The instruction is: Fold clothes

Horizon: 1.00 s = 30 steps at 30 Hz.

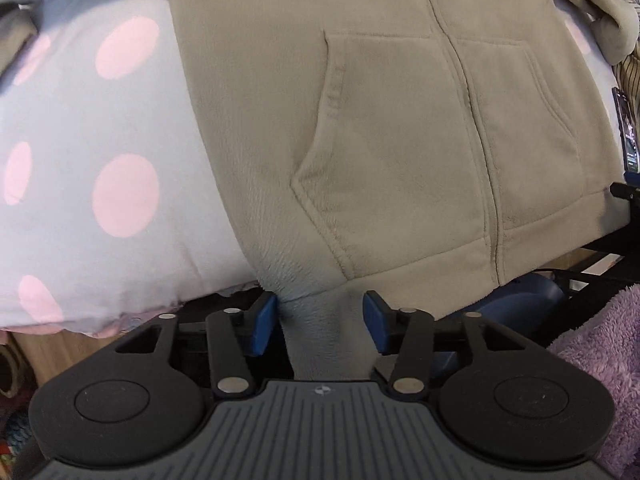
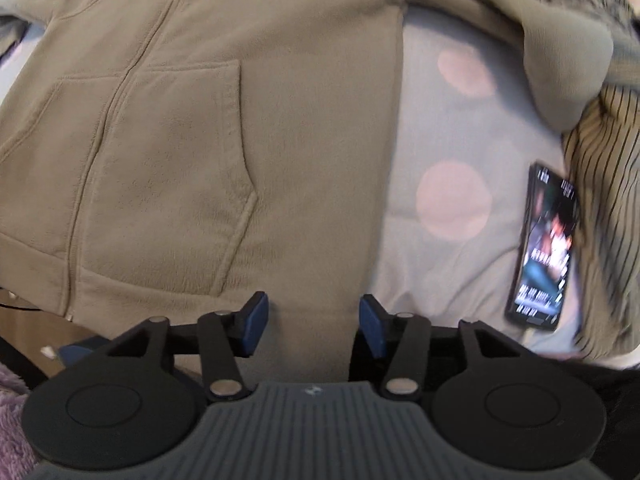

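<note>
A beige fleece zip hoodie [image 1: 380,120] lies front up, with its kangaroo pockets showing, on a pale blue cover with pink dots [image 1: 100,140]. Its hem hangs over the near edge of the bed. My left gripper [image 1: 320,320] points down at the hem's left corner, with its blue pads apart and a fold of hem cloth loose between them. My right gripper [image 2: 312,320] stands open over the hem's right corner of the hoodie [image 2: 180,120], and cloth lies between its pads as well. One sleeve cuff [image 2: 568,72] rests at the far right.
A lit phone [image 2: 544,244] lies on the dotted cover [image 2: 460,140] right of the hoodie, next to a striped cloth [image 2: 604,160]. The phone [image 1: 626,132] also shows at the left wrist view's right edge. A purple fluffy cloth [image 1: 600,352] is below the bed edge.
</note>
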Available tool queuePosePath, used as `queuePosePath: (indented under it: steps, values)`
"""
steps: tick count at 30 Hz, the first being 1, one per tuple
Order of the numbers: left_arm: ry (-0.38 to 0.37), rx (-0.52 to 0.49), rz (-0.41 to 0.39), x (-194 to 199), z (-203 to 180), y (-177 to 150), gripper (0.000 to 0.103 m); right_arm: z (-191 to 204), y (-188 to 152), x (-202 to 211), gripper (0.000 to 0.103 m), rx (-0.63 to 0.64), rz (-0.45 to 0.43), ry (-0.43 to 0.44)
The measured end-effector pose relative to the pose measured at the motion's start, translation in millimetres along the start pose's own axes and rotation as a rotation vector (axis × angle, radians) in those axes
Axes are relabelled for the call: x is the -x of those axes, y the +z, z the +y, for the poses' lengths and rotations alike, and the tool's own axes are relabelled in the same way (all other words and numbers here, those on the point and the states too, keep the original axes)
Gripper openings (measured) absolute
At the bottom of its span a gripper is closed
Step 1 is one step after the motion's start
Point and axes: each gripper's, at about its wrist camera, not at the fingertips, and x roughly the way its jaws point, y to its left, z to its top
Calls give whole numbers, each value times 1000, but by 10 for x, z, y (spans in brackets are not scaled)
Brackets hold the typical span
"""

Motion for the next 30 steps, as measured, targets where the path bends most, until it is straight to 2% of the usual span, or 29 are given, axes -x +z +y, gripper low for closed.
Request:
queuePosePath:
  steps: [3,7,10,15,19,25,28,30]
  values:
    - [3,-14,-35,162,-70,-39,49,59,15,35,60,61,-38,-52]
    - [14,-31,-145,346,-155,11,51,123,122,47,60,91,-105,-32]
    - [16,-39,-224,338,-207,156,48,205,266,42,51,112,-146,5]
    - [-29,-8,-321,195,-230,499,39,388,559,-4,33,145,-231,21]
    - [-37,-1,-386,47,-219,739,36,481,767,-123,24,125,-287,29]
    - [-22,24,-414,-238,-163,957,35,518,931,-418,23,90,-306,-13]
    - [16,34,-380,-397,-140,1040,35,434,950,-610,24,78,-246,-25]
    - [3,72,-349,-498,-83,1077,37,357,956,-725,24,61,-201,-17]
